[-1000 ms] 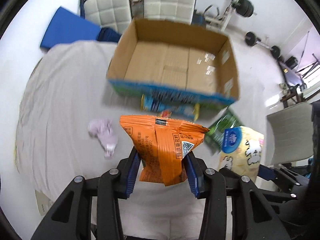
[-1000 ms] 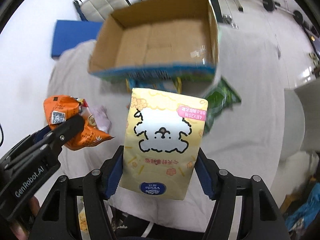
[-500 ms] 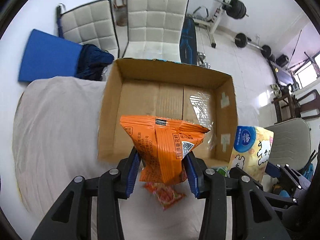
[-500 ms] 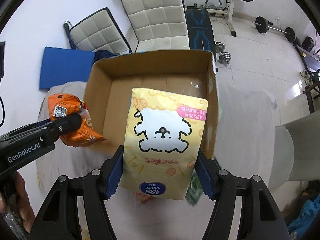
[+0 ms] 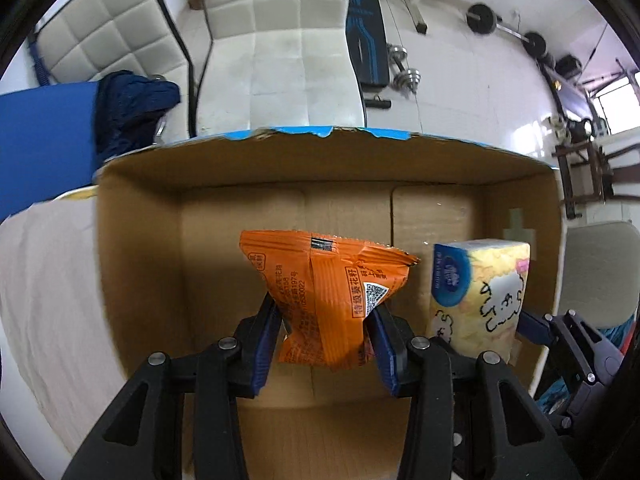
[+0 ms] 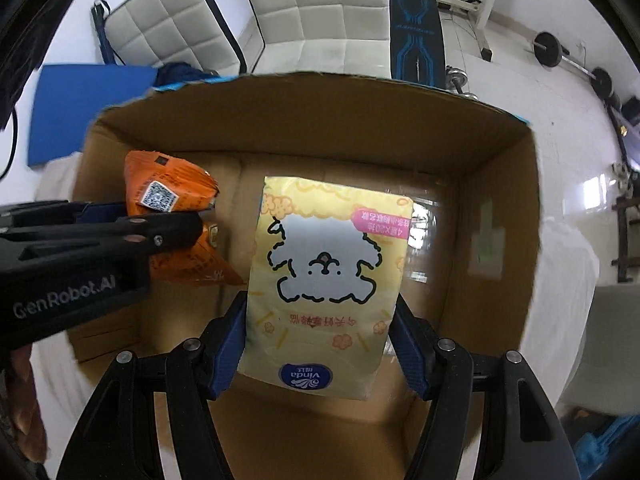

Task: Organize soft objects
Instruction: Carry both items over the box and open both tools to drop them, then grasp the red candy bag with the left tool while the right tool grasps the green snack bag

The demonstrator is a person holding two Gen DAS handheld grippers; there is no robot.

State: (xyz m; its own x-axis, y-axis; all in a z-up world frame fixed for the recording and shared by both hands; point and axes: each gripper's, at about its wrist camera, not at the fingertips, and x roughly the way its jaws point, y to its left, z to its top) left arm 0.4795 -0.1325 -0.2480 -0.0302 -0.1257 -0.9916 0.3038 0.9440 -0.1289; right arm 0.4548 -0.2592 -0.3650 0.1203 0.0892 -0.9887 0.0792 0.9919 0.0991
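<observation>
My left gripper [image 5: 326, 340] is shut on an orange snack bag [image 5: 324, 292] and holds it over the open cardboard box [image 5: 136, 264]. My right gripper [image 6: 318, 344] is shut on a yellow tissue pack with a dog drawing [image 6: 326, 280], also over the box [image 6: 496, 208]. The tissue pack shows in the left wrist view [image 5: 478, 292] to the right of the orange bag. The orange bag [image 6: 172, 200] and the left gripper [image 6: 176, 228] show at the left in the right wrist view. The box floor under them is bare.
The box stands on a bed with a beige sheet [image 5: 44, 292]. Beyond it are two white padded chairs [image 5: 280, 40], a blue mat [image 5: 44, 136], dark blue cloth [image 5: 132, 108] and gym weights [image 5: 484, 20] on the white floor.
Both grippers have moved forward with their loads, from in front of the box to over its inside. The loose items on the bed have passed out of view.
</observation>
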